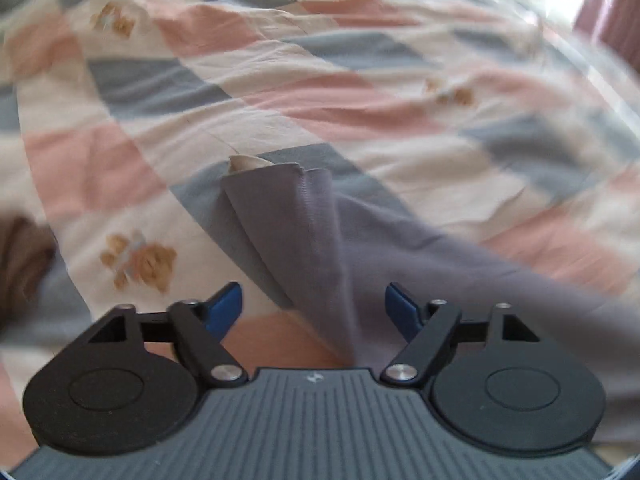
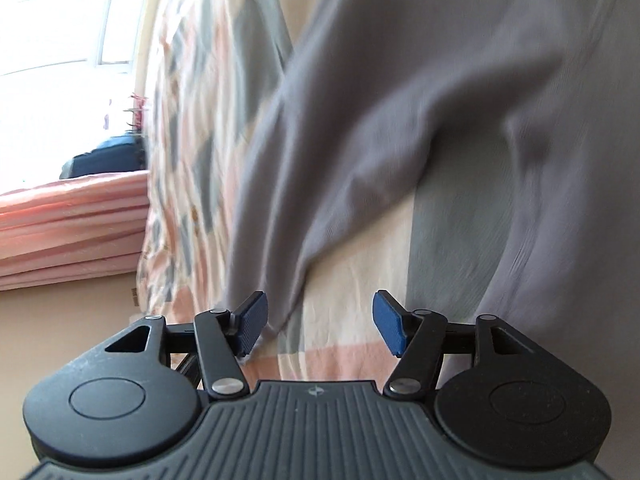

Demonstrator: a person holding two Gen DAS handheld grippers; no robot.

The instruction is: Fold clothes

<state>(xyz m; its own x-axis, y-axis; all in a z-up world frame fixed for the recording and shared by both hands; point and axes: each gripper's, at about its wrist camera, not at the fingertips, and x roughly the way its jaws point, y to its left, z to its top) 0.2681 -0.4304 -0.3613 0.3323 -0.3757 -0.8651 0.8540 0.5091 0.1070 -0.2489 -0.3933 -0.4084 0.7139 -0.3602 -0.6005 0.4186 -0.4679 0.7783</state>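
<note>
Left claw [image 1: 313,308]: wide, holding nothing, over a grey garment [image 1: 320,232] on a checked bedsheet [image 1: 360,92]. Right claw [image 2: 319,322]: wide, empty, beside the garment.

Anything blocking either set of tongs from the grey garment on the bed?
Nothing visible. Left tongs are open with the grey garment running straight ahead between the pads, on the patchwork bedsheet. Right tongs are open too, with a fold of the garment directly ahead. Both views are motion-blurred.

Checked pink-grey-cream bedsheet [image 1: 360,92] with bear prints; bright window [image 2: 80,24]; pink striped curtain [image 2: 72,232].
</note>
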